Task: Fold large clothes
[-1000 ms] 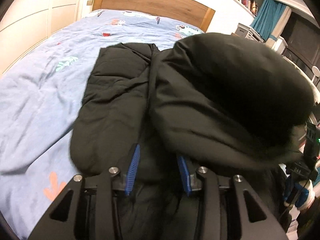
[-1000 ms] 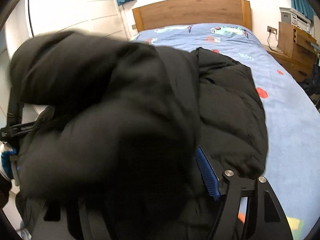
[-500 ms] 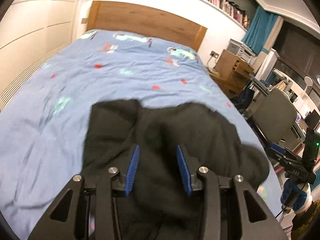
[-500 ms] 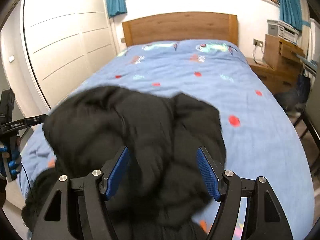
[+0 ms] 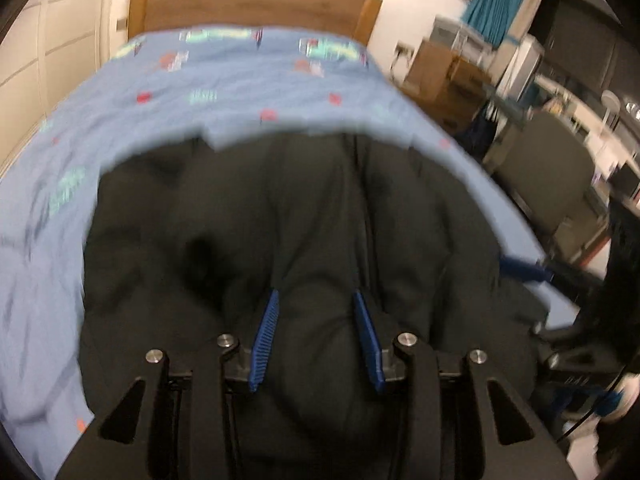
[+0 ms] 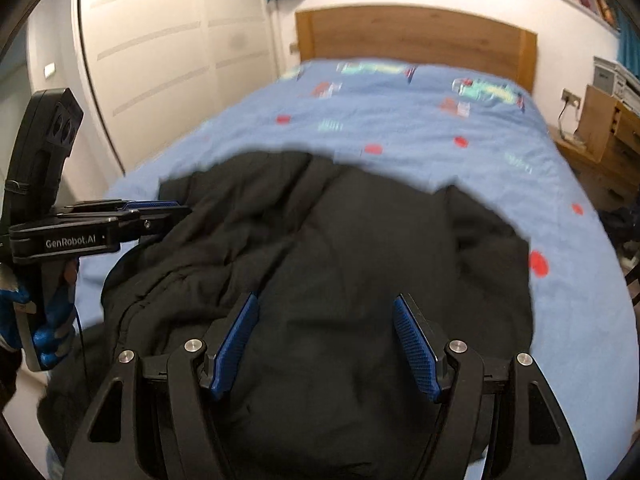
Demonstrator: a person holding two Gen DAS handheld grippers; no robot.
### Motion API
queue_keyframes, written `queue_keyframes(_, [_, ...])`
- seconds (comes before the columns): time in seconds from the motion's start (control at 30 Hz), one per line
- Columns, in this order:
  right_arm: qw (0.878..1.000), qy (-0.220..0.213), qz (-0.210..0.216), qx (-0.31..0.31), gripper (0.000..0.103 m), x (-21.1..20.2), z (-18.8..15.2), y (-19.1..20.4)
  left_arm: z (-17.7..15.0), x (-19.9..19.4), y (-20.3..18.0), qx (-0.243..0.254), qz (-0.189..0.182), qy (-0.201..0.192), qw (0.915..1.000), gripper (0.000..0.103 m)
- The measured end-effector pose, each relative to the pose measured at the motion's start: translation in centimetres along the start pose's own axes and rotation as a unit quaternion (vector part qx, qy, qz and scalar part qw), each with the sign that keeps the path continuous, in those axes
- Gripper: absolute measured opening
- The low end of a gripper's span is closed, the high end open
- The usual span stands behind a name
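L gripper (image 5: 316, 320) and R gripper (image 6: 326, 334) both hover over black jacket (image 6: 320, 240), fingers apart, holding nothing. Jacket lies bunched on near end of blue bedspread (image 6: 400, 120); wood headboard (image 6: 400, 36) far, wardrobe (image 6: 160, 60) left.

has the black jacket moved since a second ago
Yes. The black jacket, then raised and hiding much of the headboard, now lies low on the blue bedspread.
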State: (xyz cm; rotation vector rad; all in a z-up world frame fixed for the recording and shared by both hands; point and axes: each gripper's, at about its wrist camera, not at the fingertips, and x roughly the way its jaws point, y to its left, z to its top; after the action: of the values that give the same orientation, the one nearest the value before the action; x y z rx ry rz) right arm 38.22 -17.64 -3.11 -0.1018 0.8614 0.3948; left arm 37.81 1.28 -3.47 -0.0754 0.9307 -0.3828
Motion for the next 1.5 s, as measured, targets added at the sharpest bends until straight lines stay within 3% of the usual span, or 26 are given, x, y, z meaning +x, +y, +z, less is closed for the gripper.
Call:
queue_keyframes(0.1, [1.000, 0.015, 0.001, -0.008, 0.069, 0.4, -3.2, 0.8, -4.5, 0.6, 0.8, -0.012, 0.008, 0.005, 0.9999, 0.037])
queue_keyframes(0.23, [1.000, 0.010, 0.002, -0.006, 0.070, 0.1, -5.5, 1.0, -6.7, 0.9, 1.3, -0.030, 0.012, -0.004, 0.9995, 0.038])
queue_keyframes(0.43, [0.999, 0.033, -0.040, -0.016, 0.075, 3.9, -5.0, 0.5, -5.6, 4.7, 1.3, -0.024, 0.042, 0.017, 0.9987, 0.040])
queue_keyframes(0.6, [0.998, 0.039, -0.047, 0.001, 0.076, 6.2, -5.1, -0.6, -5.8, 6.2, 1.1, -0.022, 0.056, 0.017, 0.9981, 0.041])
queue_keyframes(0.73, [0.998, 0.044, -0.045, 0.009, 0.076, 4.6, -4.5, -0.4, -5.5, 4.4, 1.0, -0.025, 0.062, 0.008, 0.9977, 0.041])
queue_keyframes(0.87, [0.999, 0.020, -0.045, 0.011, 0.076, 1.0, -4.5, 0.1, -6.1, 1.5, -0.7, 0.002, 0.104, -0.015, 0.9944, 0.043])
queue_keyframes(1.07, [0.998, 0.020, -0.051, 0.011, 0.076, 0.0, -7.0, 0.2, -7.0, 2.1, -2.4, 0.017, 0.150, -0.017, 0.9884, 0.047])
queue_keyframes(1.37, [0.998, 0.031, -0.061, 0.016, 0.083, 3.9, -7.6, -0.5, -8.0, 5.4, -2.3, 0.013, 0.142, -0.009, 0.9897, 0.050])
queue_keyframes(1.5, [0.996, 0.047, -0.070, 0.024, 0.083, 3.6, -6.9, -0.3, -7.3, 4.5, -2.3, 0.009, 0.132, 0.005, 0.9911, 0.050])
